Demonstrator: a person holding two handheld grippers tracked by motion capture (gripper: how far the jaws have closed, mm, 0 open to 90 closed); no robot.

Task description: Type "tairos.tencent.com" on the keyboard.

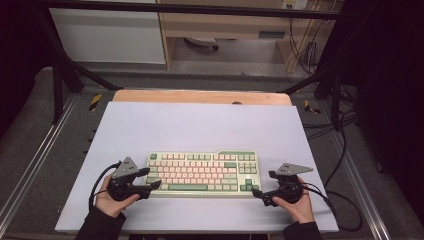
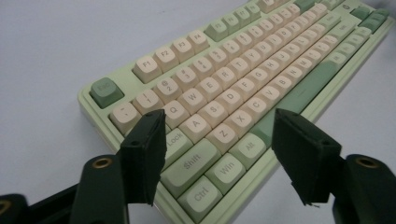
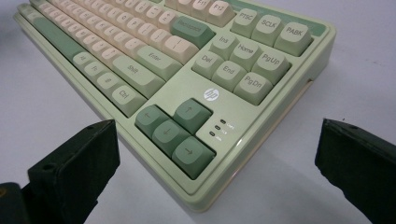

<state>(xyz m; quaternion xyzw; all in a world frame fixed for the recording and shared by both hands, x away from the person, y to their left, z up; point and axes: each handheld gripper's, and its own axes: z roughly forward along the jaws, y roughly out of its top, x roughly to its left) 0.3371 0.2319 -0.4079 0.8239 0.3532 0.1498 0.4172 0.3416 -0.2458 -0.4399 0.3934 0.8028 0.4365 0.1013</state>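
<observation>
A green and cream keyboard (image 1: 202, 173) lies flat on the pale sheet that covers the table (image 1: 200, 125), in the near half of it and about in the middle between left and right, with its long side running left to right. The left claw (image 1: 154, 178) is held by the person's left hand (image 1: 112, 197) at the left end of the keyboard, and in the high view its two black jaws reach over the near left corner. In the left gripper view the jaws stand partly open, one over the Caps Lock and Tab keys and the other beside the near edge close to the Alt key, so the corner with Ctrl, Win and Shift lies between them; the pads do not press on the keyboard and nothing is held. The right claw (image 1: 259, 195) is in the right hand (image 1: 295, 202) at the near right corner of the keyboard. In the right gripper view its jaws are wide apart, one at each lower side of the picture, and the corner with the four dark green arrow keys (image 3: 175, 128) is between them and a little farther off (the small logo and three tiny lights sit just beside those keys). This claw also grips nothing, and its jaws are apart from the keyboard case. A black cable (image 1: 345, 210) trails from the right claw over the right edge of the sheet
</observation>
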